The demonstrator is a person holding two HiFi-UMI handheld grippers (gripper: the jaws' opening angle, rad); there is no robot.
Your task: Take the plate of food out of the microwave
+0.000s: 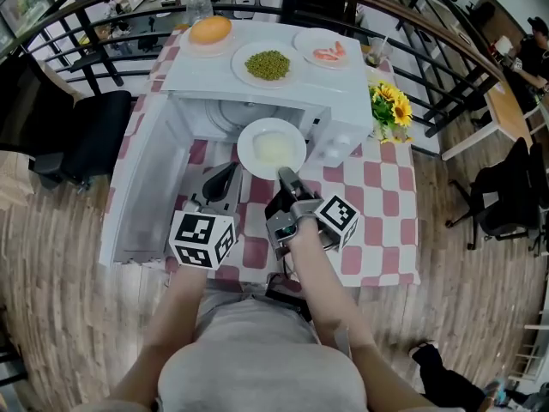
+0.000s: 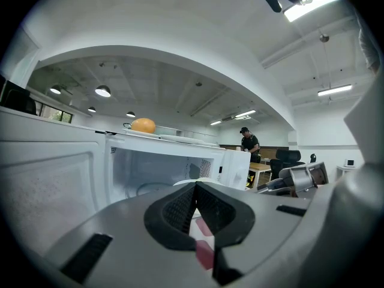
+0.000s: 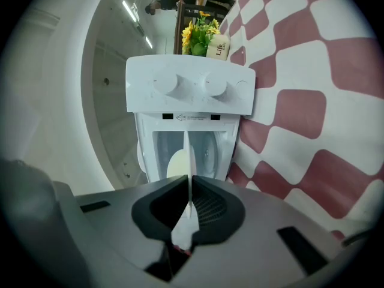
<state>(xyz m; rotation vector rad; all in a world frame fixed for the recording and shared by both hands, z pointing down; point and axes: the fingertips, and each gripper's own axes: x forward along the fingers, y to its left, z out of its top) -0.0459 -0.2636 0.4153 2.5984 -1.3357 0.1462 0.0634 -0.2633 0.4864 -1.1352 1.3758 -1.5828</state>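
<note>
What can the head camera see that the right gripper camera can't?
Only the head view shows the bun, peas and shrimp on top of the microwave. It also shows the open door and the left gripper. Only the right gripper view shows, close up, the right gripper's jaws shut on the plate's thin rim. Both show the plate, the microwave, the sunflowers and the checked cloth.
</note>
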